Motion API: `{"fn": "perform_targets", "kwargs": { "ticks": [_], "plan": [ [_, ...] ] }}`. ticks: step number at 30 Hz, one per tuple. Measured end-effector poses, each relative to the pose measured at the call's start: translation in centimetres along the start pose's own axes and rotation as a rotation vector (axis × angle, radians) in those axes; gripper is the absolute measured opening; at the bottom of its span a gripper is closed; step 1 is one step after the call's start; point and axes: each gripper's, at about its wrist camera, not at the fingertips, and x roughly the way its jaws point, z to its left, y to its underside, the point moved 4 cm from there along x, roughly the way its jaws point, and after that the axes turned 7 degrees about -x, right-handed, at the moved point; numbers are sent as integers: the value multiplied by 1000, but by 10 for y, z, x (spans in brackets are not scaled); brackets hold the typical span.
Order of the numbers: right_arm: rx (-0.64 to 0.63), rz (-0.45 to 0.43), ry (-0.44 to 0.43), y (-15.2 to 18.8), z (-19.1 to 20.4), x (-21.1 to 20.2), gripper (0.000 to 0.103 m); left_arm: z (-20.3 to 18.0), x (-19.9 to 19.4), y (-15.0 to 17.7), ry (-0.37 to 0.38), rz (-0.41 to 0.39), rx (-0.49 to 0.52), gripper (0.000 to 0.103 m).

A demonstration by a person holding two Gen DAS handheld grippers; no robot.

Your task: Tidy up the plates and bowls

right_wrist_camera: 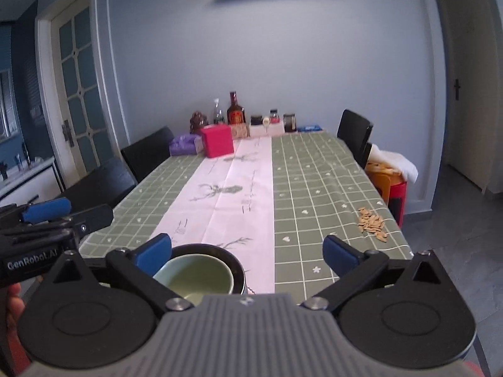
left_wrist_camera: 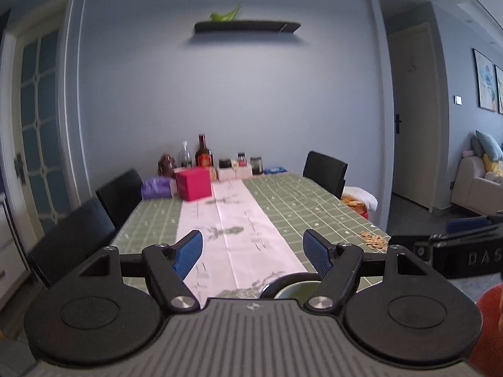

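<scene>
Bowls: one, pale green, glossy, round (right_wrist_camera: 196, 275), nested in one dark plate (right_wrist_camera: 234, 264) at table's near edge | Left gripper (left_wrist_camera: 253, 251): jaws spread, nothing between | Right gripper (right_wrist_camera: 248, 253): jaws spread, empty, above bowl | Table (right_wrist_camera: 314, 188): green checked cloth, pink runner | Seeds: one pile (right_wrist_camera: 372, 223)

bowl (right_wrist_camera: 196, 275) in dish (right_wrist_camera: 234, 264) — table's (right_wrist_camera: 314, 172) near edge | seeds (right_wrist_camera: 372, 221) right
</scene>
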Motion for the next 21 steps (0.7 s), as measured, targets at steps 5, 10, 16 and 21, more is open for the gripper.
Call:
{"fn": "perform_targets", "kwargs": {
  "ticks": [5, 10, 16, 21],
  "plan": [
    [27, -61, 2, 9, -5, -30, 100, -15, -18, 10, -24, -31, 71, 96],
    [17, -56, -23, 26, 1, -43, 100, -19, -23, 25, -7, 38, 46, 97],
    [-20, -21, -27, 49, 12, -51, 100, -12, -28, 46, -29, 119, -9, 97],
    [-17, 0, -31, 64, 17, -51, 100, -6, -32, 64, -65, 147, -34, 97]
  ]
}}
